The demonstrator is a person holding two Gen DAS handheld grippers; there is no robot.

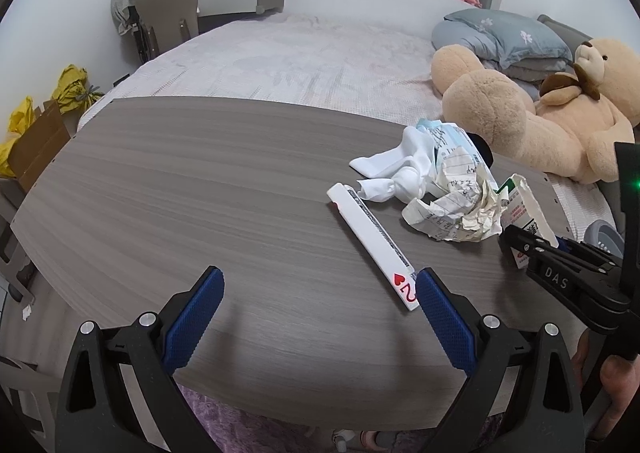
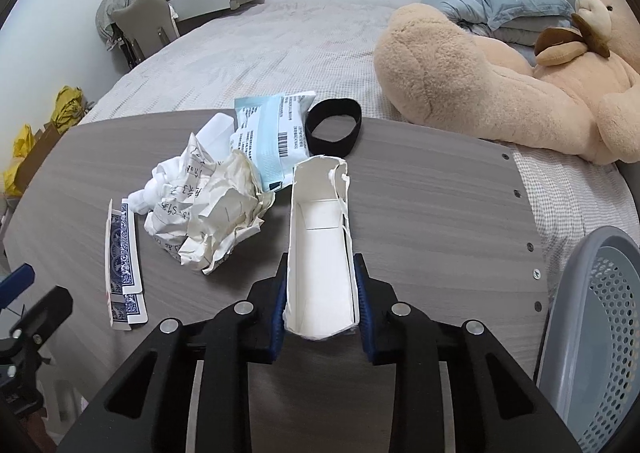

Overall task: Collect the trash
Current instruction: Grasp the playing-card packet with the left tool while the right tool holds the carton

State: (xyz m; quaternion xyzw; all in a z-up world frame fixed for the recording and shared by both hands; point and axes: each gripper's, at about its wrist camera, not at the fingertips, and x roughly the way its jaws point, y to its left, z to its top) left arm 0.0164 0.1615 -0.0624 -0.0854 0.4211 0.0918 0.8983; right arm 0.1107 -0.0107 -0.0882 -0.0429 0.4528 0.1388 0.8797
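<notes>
My right gripper [image 2: 320,259] is shut on a torn, empty white carton [image 2: 320,253] that lies lengthwise on the grey wooden table [image 2: 440,221]; both blue pads press its side walls. The left wrist view shows the same carton [image 1: 524,209] at the far right. Left of it lie crumpled written paper [image 2: 216,209], a white tissue [image 1: 396,169], a blue-and-white packet [image 2: 272,133], a black band [image 2: 334,129] and playing cards [image 2: 122,265]. My left gripper [image 1: 319,273] hangs open over the table's near edge, its right finger beside the two-of-hearts card [image 1: 374,245], nothing between the pads.
A grey perforated basket [image 2: 592,313] stands off the table's right edge. A big tan teddy bear [image 2: 480,93] and pillows lie on the bed behind the table. Yellow bags [image 1: 72,89] and a cardboard box sit on the floor at the left.
</notes>
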